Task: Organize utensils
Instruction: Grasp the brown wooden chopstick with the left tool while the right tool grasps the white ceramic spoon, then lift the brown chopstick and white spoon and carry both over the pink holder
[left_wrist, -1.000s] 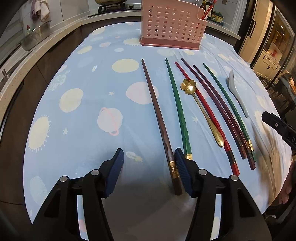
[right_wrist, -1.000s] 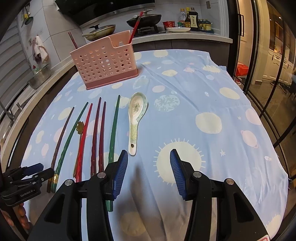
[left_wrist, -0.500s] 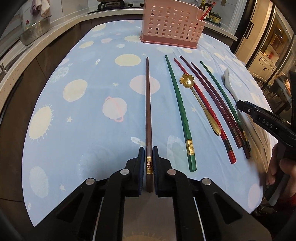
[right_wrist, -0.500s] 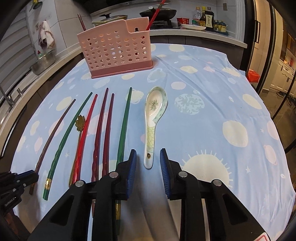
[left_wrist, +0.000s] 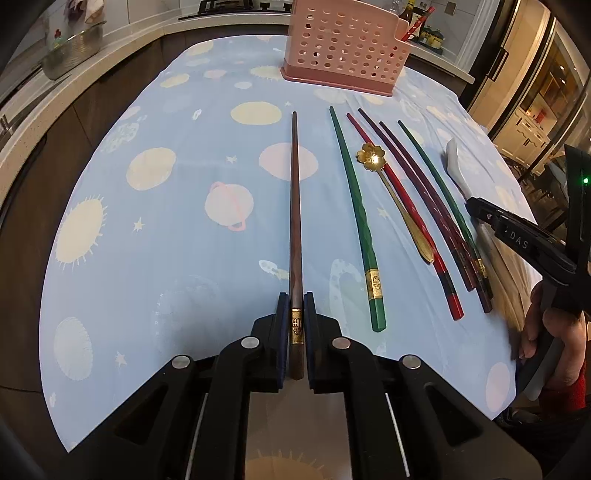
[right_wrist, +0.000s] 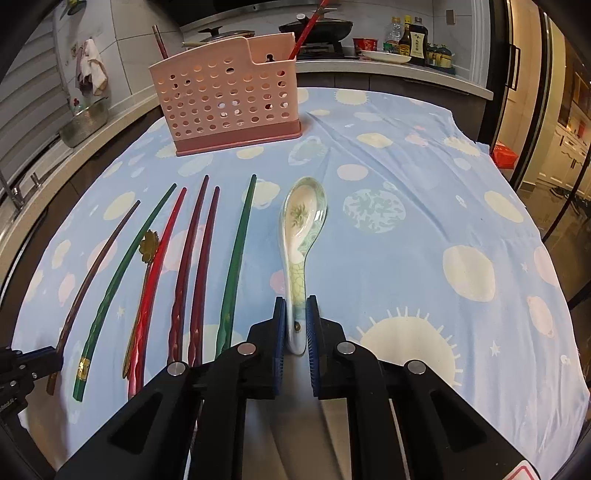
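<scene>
Now | left claw (left_wrist: 296, 325) clamps brown chopstick (left_wrist: 295, 206) | right claw (right_wrist: 296, 325) closing on ceramic spoon (right_wrist: 301, 236) | planet-print tablecloth (right_wrist: 424, 229)

Table (right_wrist: 424, 229), blue cloth (right_wrist: 388, 280); chopsticks (right_wrist: 232, 258), spoons (right_wrist: 301, 225), holder (right_wrist: 225, 99)

Before the perforated matt pink plastic holder (right_wrist: 225, 99), on soft printed cloth (right_wrist: 424, 229), lie a glossy glazed ceramic spoon (right_wrist: 301, 236), a shiny gold metal spoon (left_wrist: 373, 157), and lacquered chopsticks (left_wrist: 402, 206).

The pink utensil holder (left_wrist: 343, 48) is cut off by the top edge in the left wrist view. Bottle labels (right_wrist: 415, 40) on the far surface are too small to read. The holder's perforated wall hides the lower ends of the chopsticks (right_wrist: 308, 31) inside.
</scene>
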